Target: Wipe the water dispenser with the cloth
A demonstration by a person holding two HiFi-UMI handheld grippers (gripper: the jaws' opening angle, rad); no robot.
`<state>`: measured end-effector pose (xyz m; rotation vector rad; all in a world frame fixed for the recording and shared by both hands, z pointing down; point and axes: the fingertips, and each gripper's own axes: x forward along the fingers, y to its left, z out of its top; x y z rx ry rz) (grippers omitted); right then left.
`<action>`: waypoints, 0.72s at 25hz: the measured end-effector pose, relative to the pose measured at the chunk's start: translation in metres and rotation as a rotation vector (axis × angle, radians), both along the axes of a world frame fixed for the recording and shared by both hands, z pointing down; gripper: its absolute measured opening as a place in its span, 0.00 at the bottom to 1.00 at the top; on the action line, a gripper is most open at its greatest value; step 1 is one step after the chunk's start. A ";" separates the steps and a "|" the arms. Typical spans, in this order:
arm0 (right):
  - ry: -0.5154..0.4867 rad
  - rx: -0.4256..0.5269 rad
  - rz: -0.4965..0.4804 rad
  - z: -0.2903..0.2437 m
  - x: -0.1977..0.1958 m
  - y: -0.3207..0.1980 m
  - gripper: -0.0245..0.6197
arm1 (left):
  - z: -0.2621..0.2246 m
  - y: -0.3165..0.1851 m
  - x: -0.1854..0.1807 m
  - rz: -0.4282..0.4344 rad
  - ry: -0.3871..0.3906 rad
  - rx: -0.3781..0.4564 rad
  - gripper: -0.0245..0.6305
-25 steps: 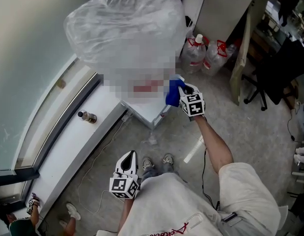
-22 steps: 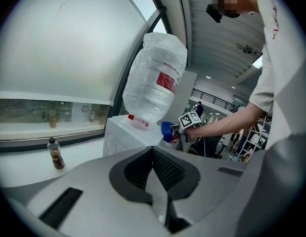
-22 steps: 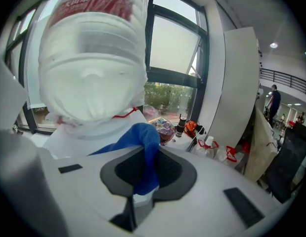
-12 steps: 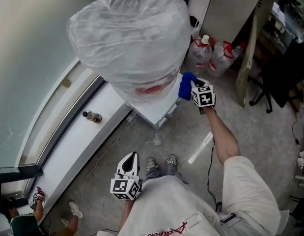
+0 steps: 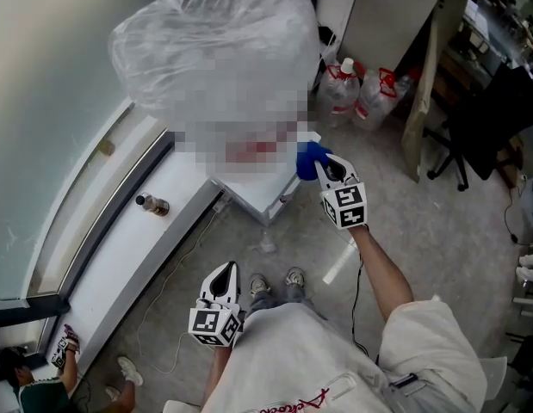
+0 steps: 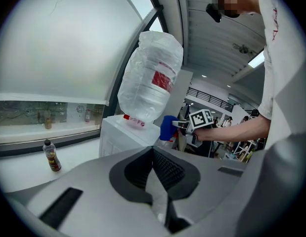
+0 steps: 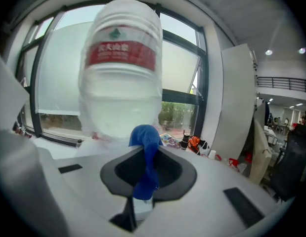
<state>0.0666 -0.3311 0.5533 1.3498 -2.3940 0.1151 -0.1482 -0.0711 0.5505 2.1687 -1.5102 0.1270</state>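
The right gripper (image 5: 325, 172), clamped on the blue cloth (image 5: 309, 158), holds it at the water dispenser (image 5: 264, 189) top's 3 o'clock edge, below the bagged bottle (image 5: 214, 50). The left gripper (image 5: 223, 280) hangs at 6 o'clock, jaws together, empty. Swiping too high could snag the bag.

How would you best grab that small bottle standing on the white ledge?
Probably round the body of the small bottle, below its cap, coming level from the room side: it stands upright on the white ledge, with the window behind it.
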 end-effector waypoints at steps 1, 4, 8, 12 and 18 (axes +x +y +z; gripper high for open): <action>-0.014 0.003 -0.016 -0.001 -0.008 0.016 0.12 | 0.000 0.001 0.001 0.003 0.001 0.001 0.06; -0.049 0.002 -0.063 0.000 -0.035 0.061 0.12 | 0.001 0.006 0.003 0.011 0.005 0.003 0.06; -0.085 -0.035 -0.133 0.011 -0.078 0.112 0.12 | 0.001 0.011 0.005 0.013 0.006 0.006 0.06; -0.110 -0.102 -0.208 0.030 -0.116 0.152 0.12 | -0.001 0.015 0.004 0.008 0.007 0.012 0.06; -0.102 -0.160 -0.263 0.054 -0.139 0.168 0.12 | 0.000 0.022 -0.002 -0.013 0.003 0.005 0.06</action>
